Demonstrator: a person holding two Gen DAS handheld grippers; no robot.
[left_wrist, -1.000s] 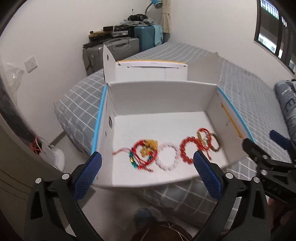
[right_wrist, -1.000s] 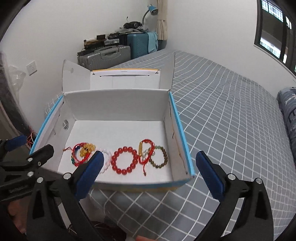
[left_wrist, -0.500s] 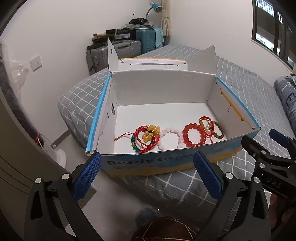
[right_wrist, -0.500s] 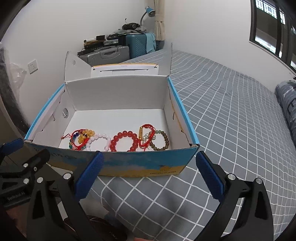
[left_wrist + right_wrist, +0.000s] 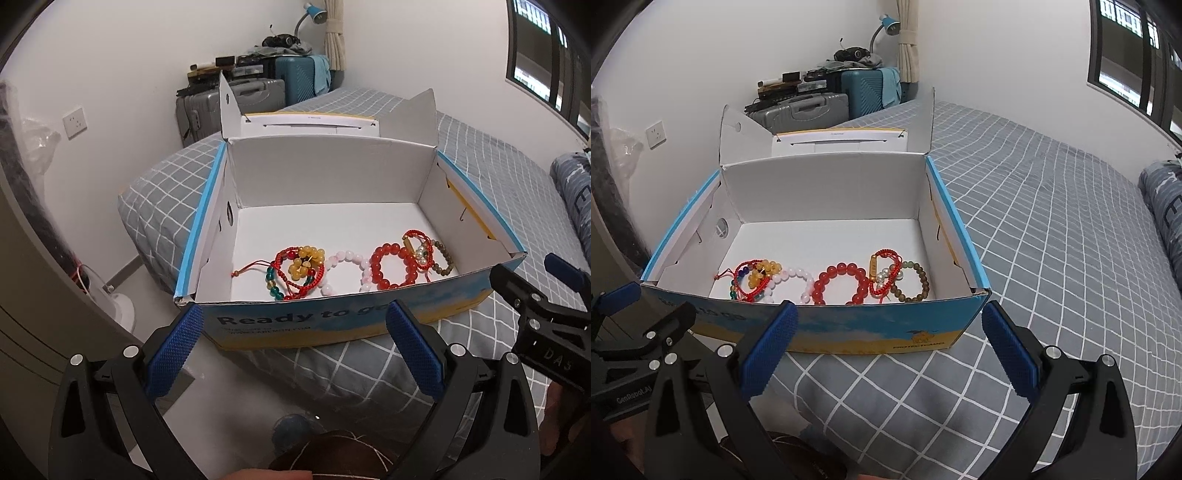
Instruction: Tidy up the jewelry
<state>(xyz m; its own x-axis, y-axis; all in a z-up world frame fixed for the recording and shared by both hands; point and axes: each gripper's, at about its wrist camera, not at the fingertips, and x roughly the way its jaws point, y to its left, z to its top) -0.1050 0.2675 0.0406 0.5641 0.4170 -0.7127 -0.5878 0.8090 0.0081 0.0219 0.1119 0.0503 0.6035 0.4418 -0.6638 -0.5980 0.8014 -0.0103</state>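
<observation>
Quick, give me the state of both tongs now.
Left tongs: open, holding nothing.
Right tongs: open, holding nothing.

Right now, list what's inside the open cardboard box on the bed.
The box holds a row of bracelets: a red cord and yellow bead tangle, pink beads, red beads, red cord with pearls, olive beads. Its front wall hides their near edges.
</observation>
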